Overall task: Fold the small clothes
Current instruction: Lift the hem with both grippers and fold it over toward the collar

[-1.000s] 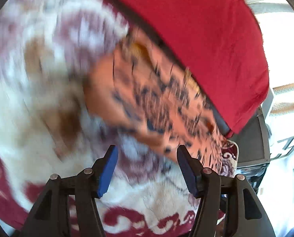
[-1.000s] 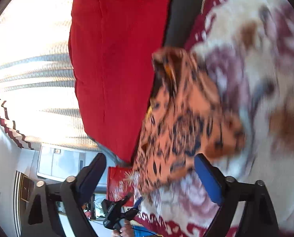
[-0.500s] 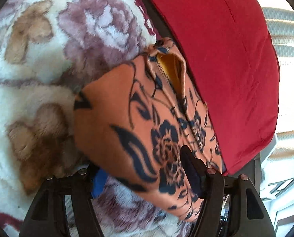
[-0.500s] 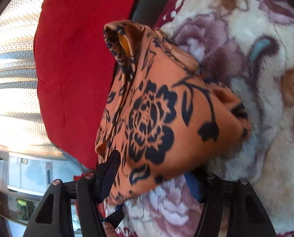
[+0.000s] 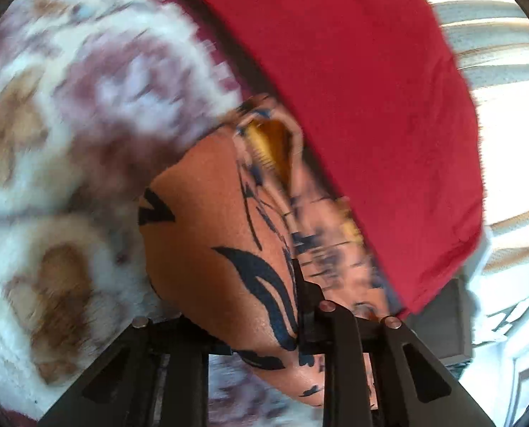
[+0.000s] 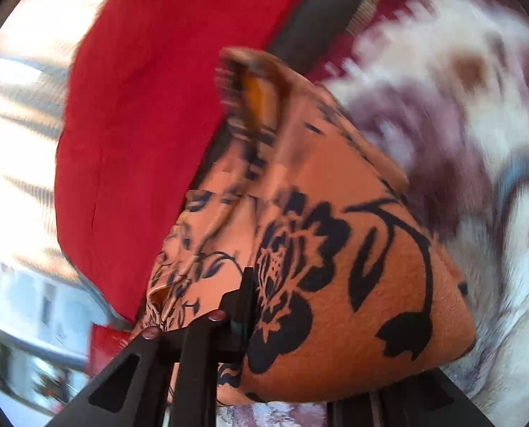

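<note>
Together, left claw [image 5: 250, 323] and right claw [image 6: 321, 348] each pinching the orange floral garment [image 6: 335, 249], beside red cushion [image 5: 353, 106], above floral blanket [image 5: 69, 178], no readable writing

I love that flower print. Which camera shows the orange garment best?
The right wrist view: the garment fills it, the black flower whole and fairly sharp. The left wrist view shows mostly plain orange with leaf marks, its far side blurred.

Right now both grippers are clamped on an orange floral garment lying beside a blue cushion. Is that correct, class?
Not quite. The cushion is red, not blue, as both wrist views show. The rest holds: the left gripper and right gripper are each clamped on the orange floral garment.
</note>
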Demonstrator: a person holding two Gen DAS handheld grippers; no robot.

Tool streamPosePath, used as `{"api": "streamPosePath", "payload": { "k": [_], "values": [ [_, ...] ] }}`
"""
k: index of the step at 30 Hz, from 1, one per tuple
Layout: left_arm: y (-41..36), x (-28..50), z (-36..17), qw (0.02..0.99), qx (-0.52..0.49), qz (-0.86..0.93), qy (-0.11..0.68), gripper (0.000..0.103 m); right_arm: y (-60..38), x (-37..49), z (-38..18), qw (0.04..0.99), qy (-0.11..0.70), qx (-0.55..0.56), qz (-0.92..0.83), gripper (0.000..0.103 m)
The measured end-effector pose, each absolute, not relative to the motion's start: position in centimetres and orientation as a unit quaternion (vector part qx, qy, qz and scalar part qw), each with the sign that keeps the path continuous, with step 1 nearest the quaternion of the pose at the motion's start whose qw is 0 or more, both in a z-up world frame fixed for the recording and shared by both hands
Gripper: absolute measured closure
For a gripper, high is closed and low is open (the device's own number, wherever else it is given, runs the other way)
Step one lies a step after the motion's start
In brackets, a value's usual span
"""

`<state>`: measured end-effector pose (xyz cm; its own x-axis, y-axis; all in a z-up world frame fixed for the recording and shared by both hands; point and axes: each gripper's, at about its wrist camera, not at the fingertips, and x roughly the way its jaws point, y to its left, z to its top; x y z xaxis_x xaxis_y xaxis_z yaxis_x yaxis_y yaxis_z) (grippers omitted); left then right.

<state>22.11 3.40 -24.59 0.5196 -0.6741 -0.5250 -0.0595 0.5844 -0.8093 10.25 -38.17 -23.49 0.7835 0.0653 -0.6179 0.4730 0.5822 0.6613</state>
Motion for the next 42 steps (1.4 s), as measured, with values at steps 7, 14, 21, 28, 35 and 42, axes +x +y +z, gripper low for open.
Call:
{"api": "streamPosePath", "payload": {
  "k": [7, 14, 21, 28, 35, 42],
  "values": [
    [2.6, 23.3, -19.2, 0.807, -0.376, -0.233, 0.391, 0.081, -37.6, 10.0, -17.9, 0.887, 0.194, 0.406, -0.100, 0.090],
    [3.7, 23.6, -24.2, 0.760, -0.397, -0.181, 0.481, 0.081, -38.6, 9.7, -21.3, 0.840, 0.237, 0.478, -0.103, 0.090],
    [3.4, 23.5, -26.8, 0.728, -0.434, -0.168, 0.504, 0.040, -40.9, 9.6, -23.1, 0.795, 0.279, 0.527, -0.112, 0.079],
    [3.1, 24.7, -26.7, 0.739, -0.428, -0.179, 0.489, 0.082, -41.6, 10.9, -24.9, 0.796, 0.261, 0.539, -0.087, 0.066],
    [6.0, 19.9, -18.5, 0.764, -0.441, -0.255, 0.396, 0.084, -38.5, 6.7, -14.6, 0.909, 0.131, 0.391, -0.058, 0.090],
    [7.4, 13.0, -23.8, 0.741, -0.380, -0.190, 0.520, 0.084, -38.5, 2.5, -18.2, 0.867, 0.231, 0.432, -0.094, 0.090]
  ]
}}
